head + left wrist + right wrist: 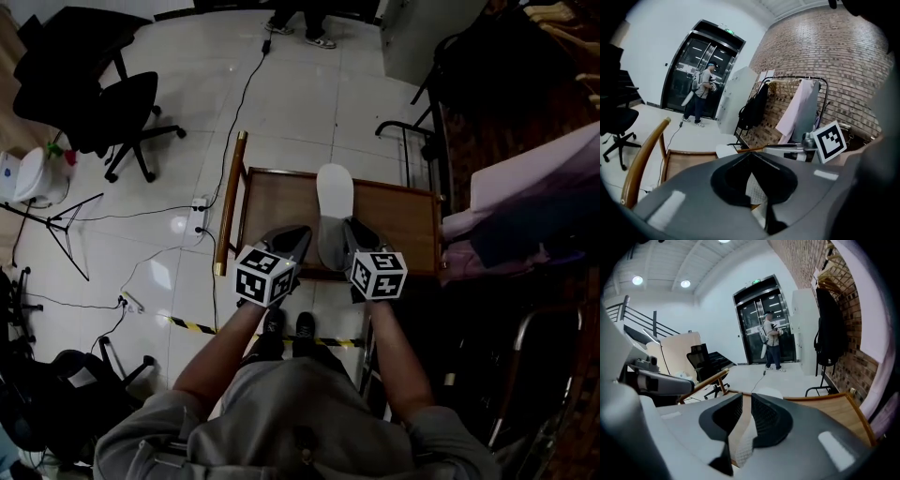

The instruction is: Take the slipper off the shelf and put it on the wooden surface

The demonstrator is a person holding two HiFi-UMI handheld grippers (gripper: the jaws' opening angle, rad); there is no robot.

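A white slipper lies lengthwise on the wooden surface, toe pointing away from me. My right gripper sits at the slipper's heel end. In the right gripper view its jaws stand a narrow gap apart, with the slipper's white mesh showing low in that gap and its toe beyond. The pads do not press on it. My left gripper hovers just left of the slipper, its tips touching each other. The slipper's toe shows past them.
The wooden surface has a raised rail on its left side. A clothes rack with garments crowds the right. A black office chair, floor cables, a power strip and striped tape lie left. A person stands by the far door.
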